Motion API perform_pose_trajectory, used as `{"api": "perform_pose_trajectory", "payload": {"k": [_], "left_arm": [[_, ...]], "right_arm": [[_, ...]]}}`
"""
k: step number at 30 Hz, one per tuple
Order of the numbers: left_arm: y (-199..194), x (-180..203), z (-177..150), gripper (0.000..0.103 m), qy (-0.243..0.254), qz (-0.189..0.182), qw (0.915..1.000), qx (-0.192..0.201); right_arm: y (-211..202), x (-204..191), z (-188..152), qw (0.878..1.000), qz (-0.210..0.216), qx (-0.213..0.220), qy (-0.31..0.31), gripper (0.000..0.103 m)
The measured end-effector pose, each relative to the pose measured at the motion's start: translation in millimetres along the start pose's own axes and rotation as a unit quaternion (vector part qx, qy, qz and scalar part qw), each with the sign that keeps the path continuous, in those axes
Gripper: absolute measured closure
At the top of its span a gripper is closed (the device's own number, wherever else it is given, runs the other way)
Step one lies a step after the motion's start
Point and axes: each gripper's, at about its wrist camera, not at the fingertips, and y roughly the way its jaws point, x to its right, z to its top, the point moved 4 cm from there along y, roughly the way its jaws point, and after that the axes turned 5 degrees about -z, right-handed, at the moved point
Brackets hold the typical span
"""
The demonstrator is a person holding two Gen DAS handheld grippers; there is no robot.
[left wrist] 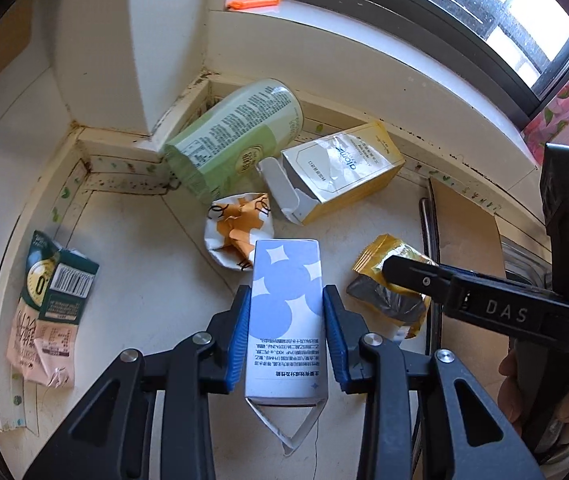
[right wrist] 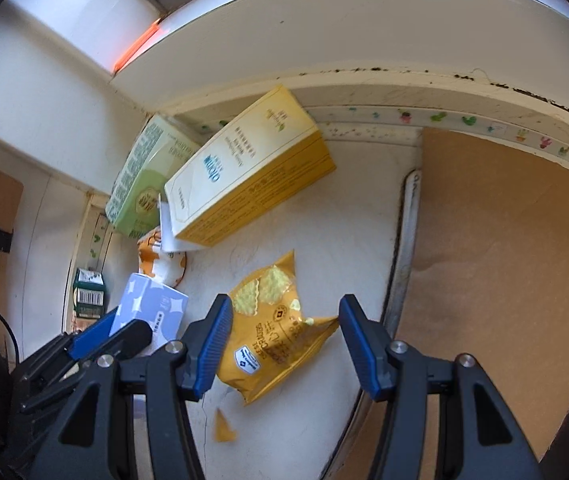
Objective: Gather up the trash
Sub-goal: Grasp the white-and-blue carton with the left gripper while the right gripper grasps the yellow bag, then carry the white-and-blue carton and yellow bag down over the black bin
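Observation:
A pale blue and white carton sits between the blue pads of my left gripper, which is shut on its two sides; its torn flap hangs toward the camera. In the right wrist view the same carton shows at lower left. A crumpled yellow snack bag lies on the white counter under my right gripper, whose jaws stand open on either side of it. In the left wrist view one black finger of the right gripper hangs over this bag.
In the corner lie a green carton, a yellow and white box, a crushed orange and white paper cup and a flattened green carton. A brown board covers the right side. A yellow scrap lies near.

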Motion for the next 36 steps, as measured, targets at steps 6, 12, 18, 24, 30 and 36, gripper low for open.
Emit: {"api": "perform_pose_trajectory", "payload": {"k": [6, 12, 18, 24, 30, 36], "left_arm": [[-21, -6, -16, 0.07, -0.006, -0.011, 0.9999, 0.008], [-40, -4, -32, 0.07, -0.001, -0.019, 0.9997, 0.014], [-61, -13, -49, 0.07, 0.002, -0.023, 0.9996, 0.018], [-82, -18, -67, 0.07, 0.006, -0.033, 0.9992, 0.022], [-107, -21, -97, 0.07, 0.018, -0.047, 0.9985, 0.022], [-143, -24, -137, 0.07, 0.041, -0.066, 0.9967, 0.024]], "right_arm": [[-4, -5, -17, 1.0, -0.001, -0.006, -0.004, 0.047], [-1, -15, -33, 0.999, -0.016, -0.023, -0.022, 0.047], [-2, -33, -55, 0.998, -0.029, -0.021, -0.054, 0.052], [-15, -49, -80, 0.997, -0.026, -0.017, -0.072, 0.074], [-34, -62, -118, 0.998, -0.015, -0.007, -0.063, 0.08], [-70, -79, -163, 0.998, -0.01, 0.012, -0.054, 0.081]]}}
